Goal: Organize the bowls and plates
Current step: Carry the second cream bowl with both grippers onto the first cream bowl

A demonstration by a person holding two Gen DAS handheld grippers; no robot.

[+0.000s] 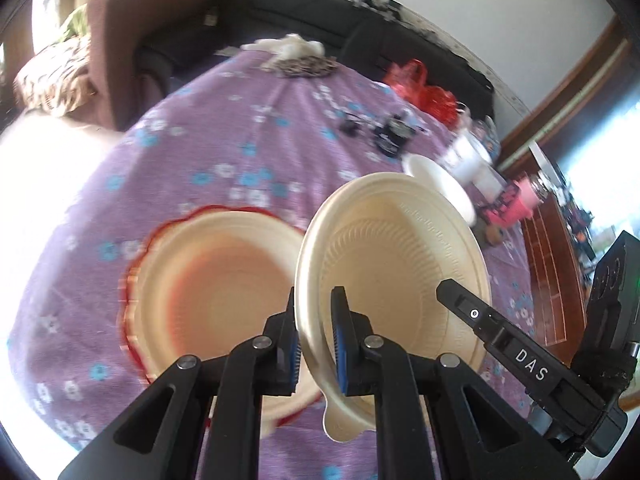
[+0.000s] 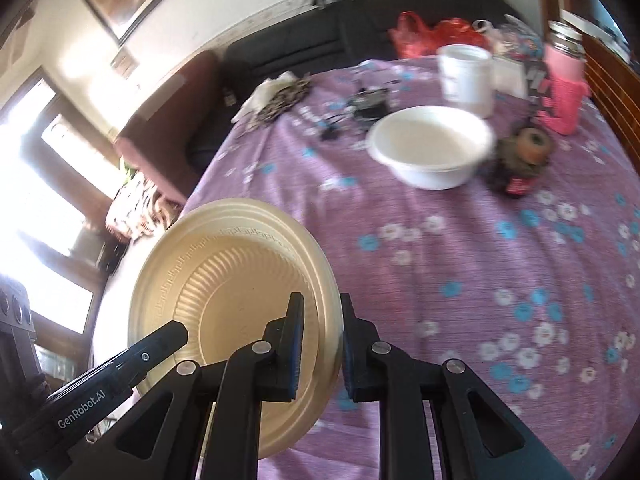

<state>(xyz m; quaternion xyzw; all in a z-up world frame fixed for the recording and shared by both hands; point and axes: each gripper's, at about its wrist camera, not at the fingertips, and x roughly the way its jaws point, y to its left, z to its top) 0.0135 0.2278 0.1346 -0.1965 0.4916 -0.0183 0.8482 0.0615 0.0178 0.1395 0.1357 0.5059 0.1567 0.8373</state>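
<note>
The tabletop [image 2: 460, 264] lies ahead of both claws. The cream plate [image 1: 400, 264] stands on edge, its rim clamped by the left claw [image 1: 314, 336] and the right claw [image 2: 322, 344]. The stacked bowl [image 1: 224, 280] rests left of the left claw. The white bowl [image 2: 432, 148] sits ahead of the right claw.

A desk [image 2: 460, 264] is carrying the whole arrangement, draped in a purple cloth [image 1: 224, 148] printed with white and blue flowers. A white bowl [image 2: 432, 148] is sitting upright toward the far side, with a white tub [image 2: 466, 78] standing just behind it. A pink-sleeved jar [image 2: 564, 88] is standing near the far right corner, and a red plastic bag [image 2: 424, 34] is lying at the far edge. Small dark items [image 2: 360, 106] are lying left of the tub. In the left wrist view, a cream bowl [image 1: 224, 300] is resting on a red-edged mat [image 1: 136, 276] on the cloth.
</note>
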